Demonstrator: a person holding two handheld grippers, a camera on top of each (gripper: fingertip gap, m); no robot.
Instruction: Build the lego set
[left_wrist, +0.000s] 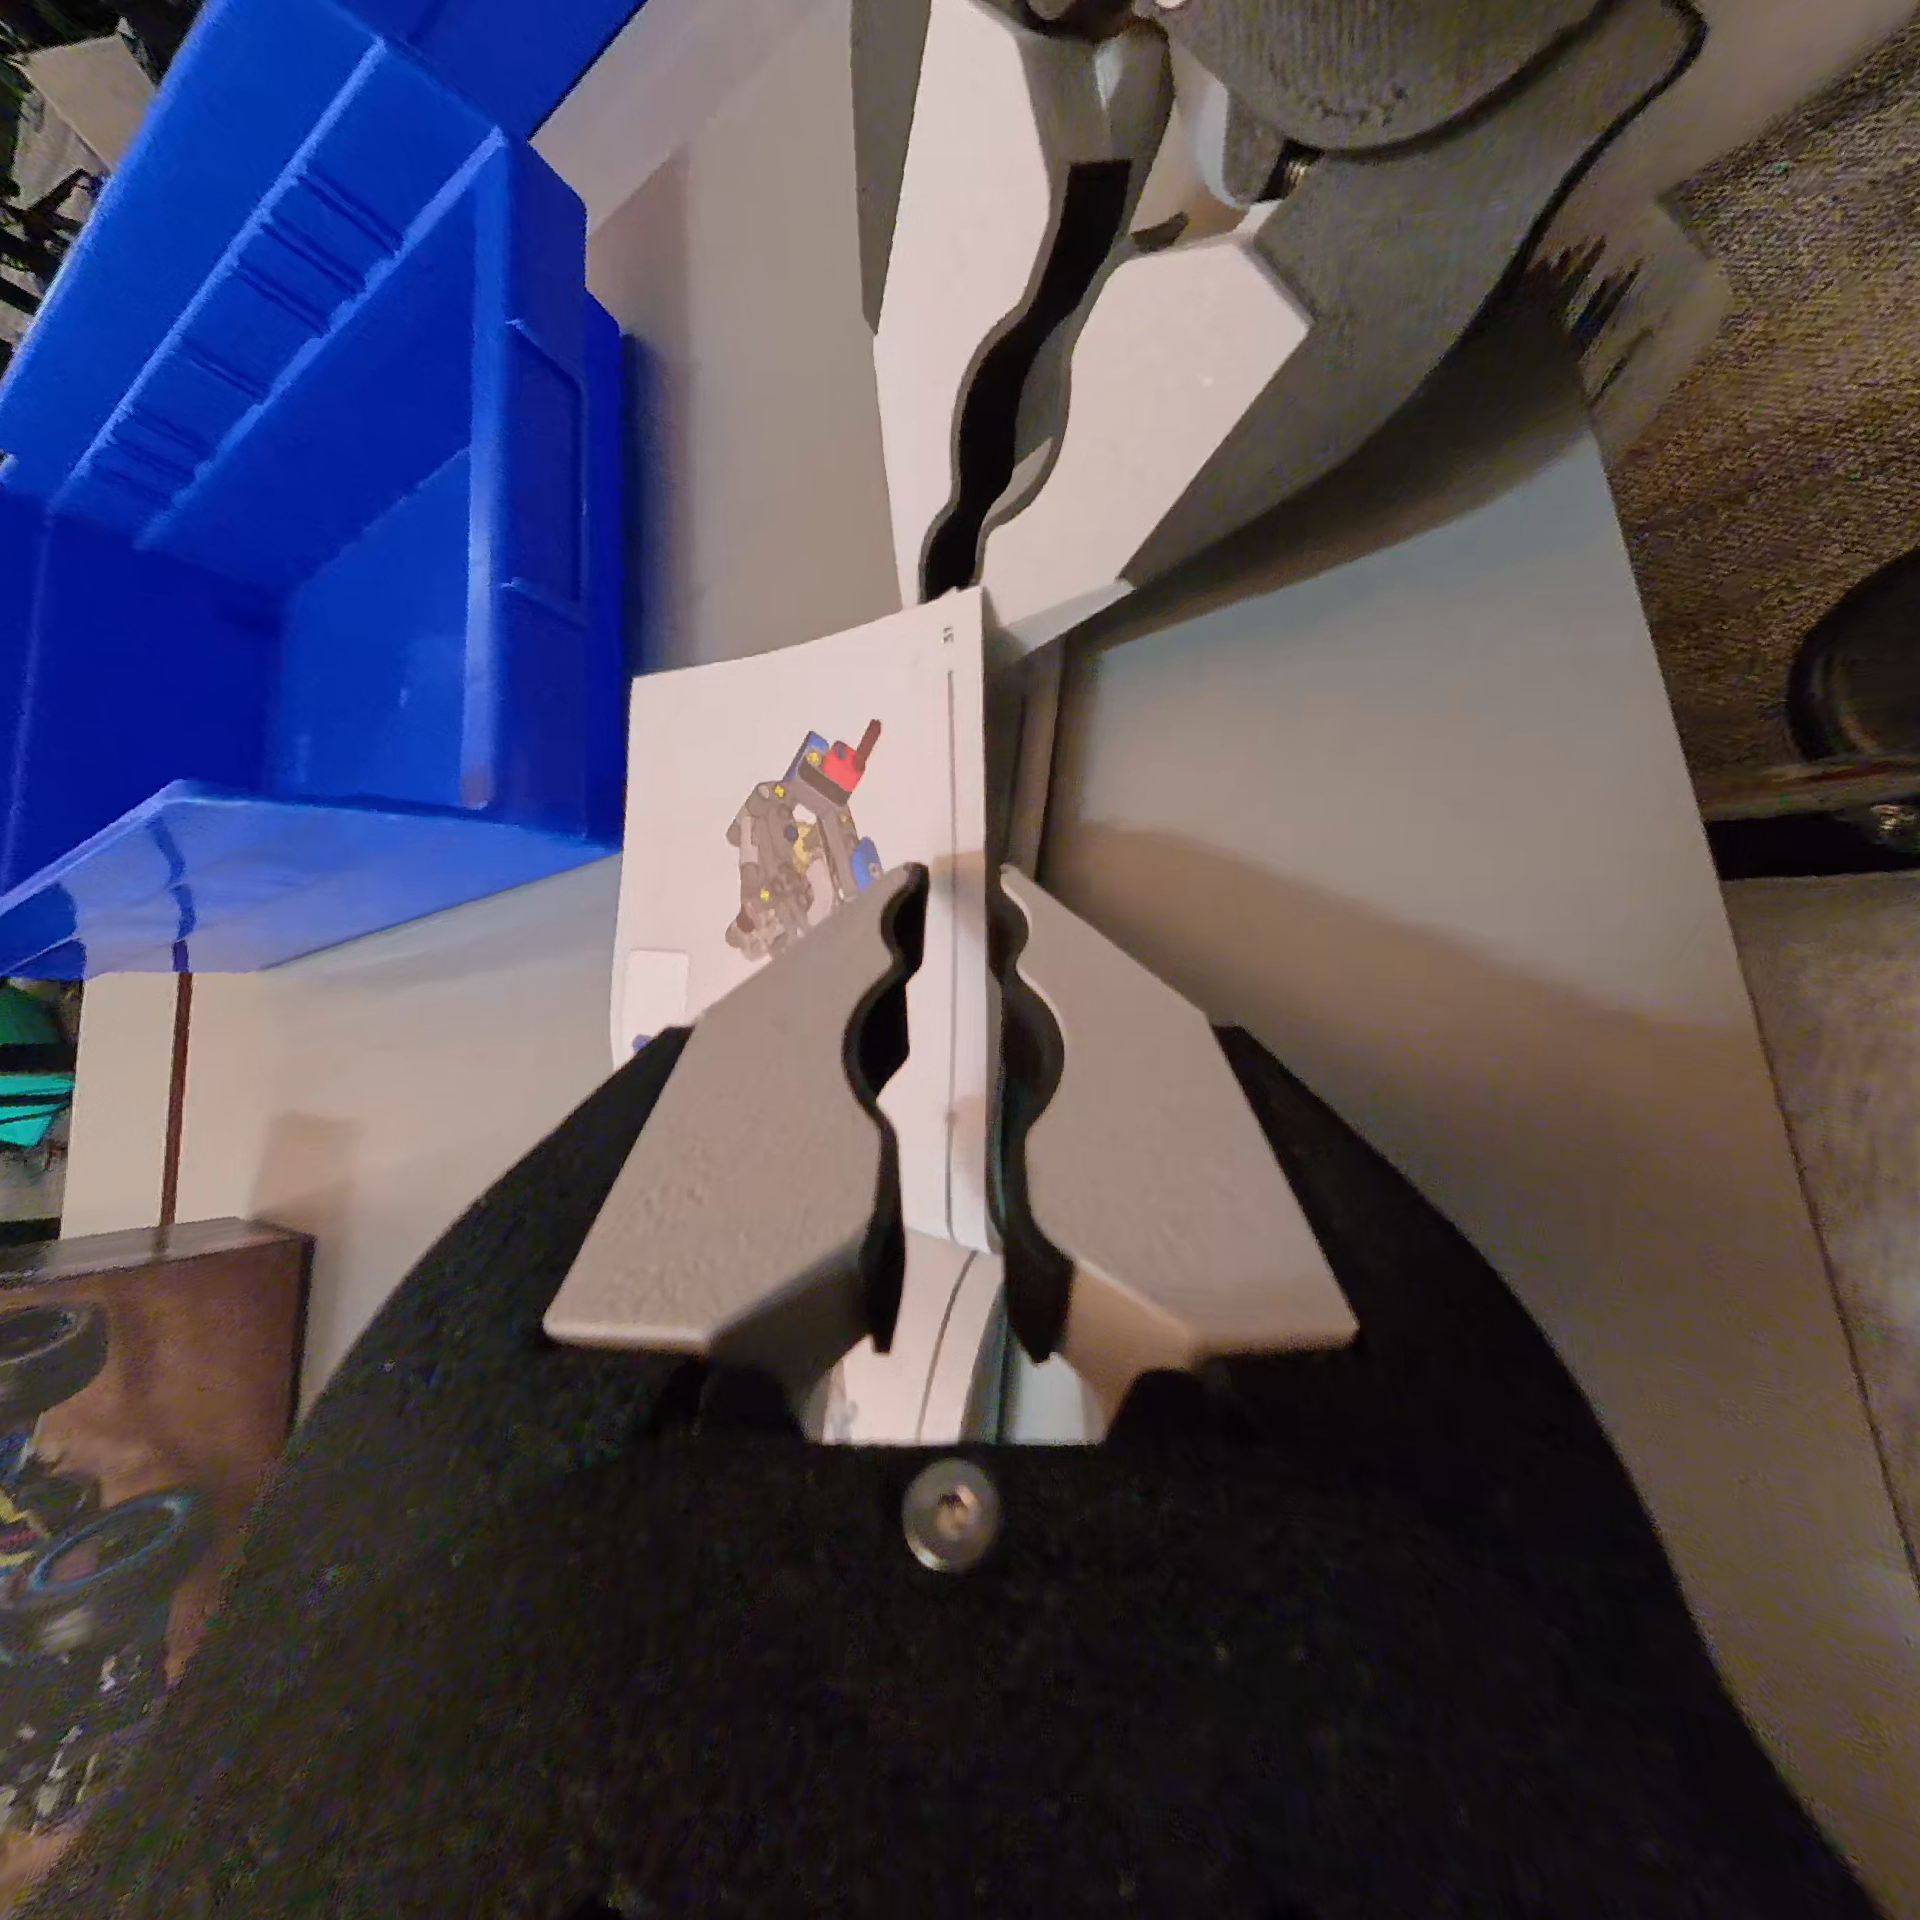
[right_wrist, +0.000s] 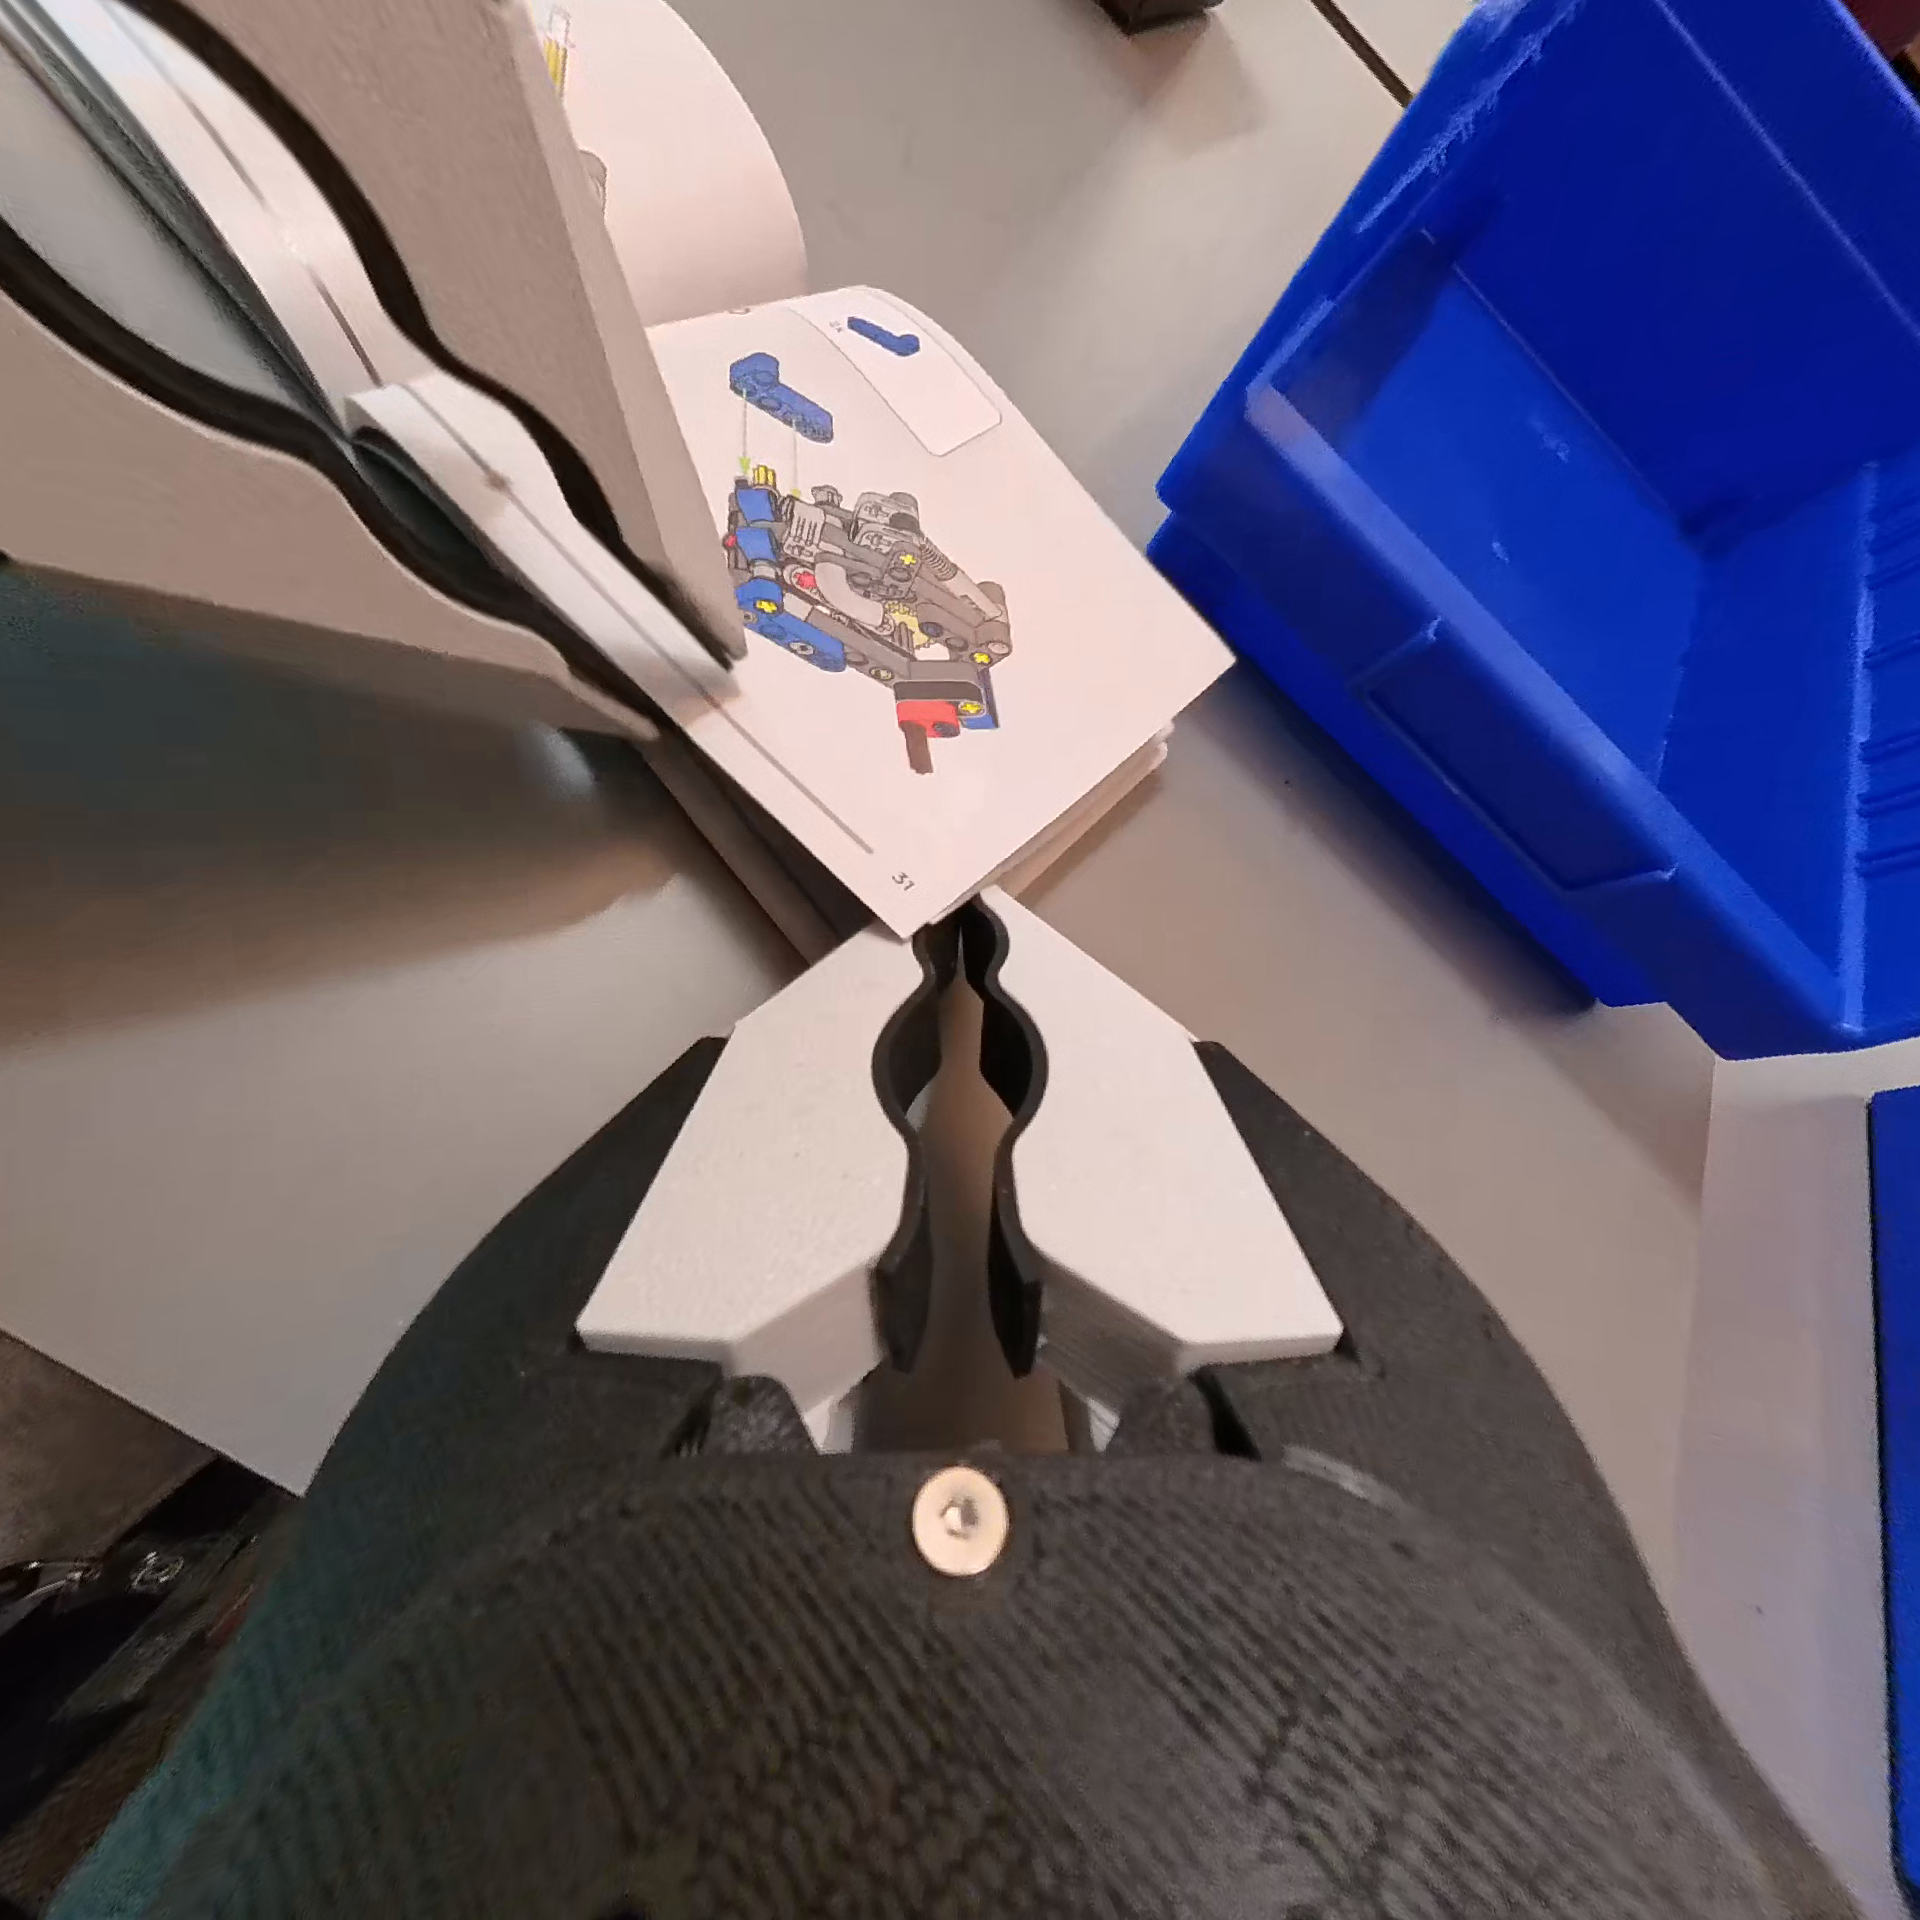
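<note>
While the instruction booklet (right_wrist: 935, 582) lies open on the grey table (right_wrist: 1299, 1039) beside a blue storage bin (right_wrist: 1558, 520), the left gripper (left_wrist: 961, 894) is clamped on a page edge. The right gripper (right_wrist: 961, 935), fingers nearly together, meets the booklet's near corner; whether it grips is unclear.

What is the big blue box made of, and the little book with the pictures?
Blue box: looks like hard plastic, glossy, with moulded ribs and shiny highlights. Little book: paper, matte white printed pages that curl and fan at the edge.
</note>
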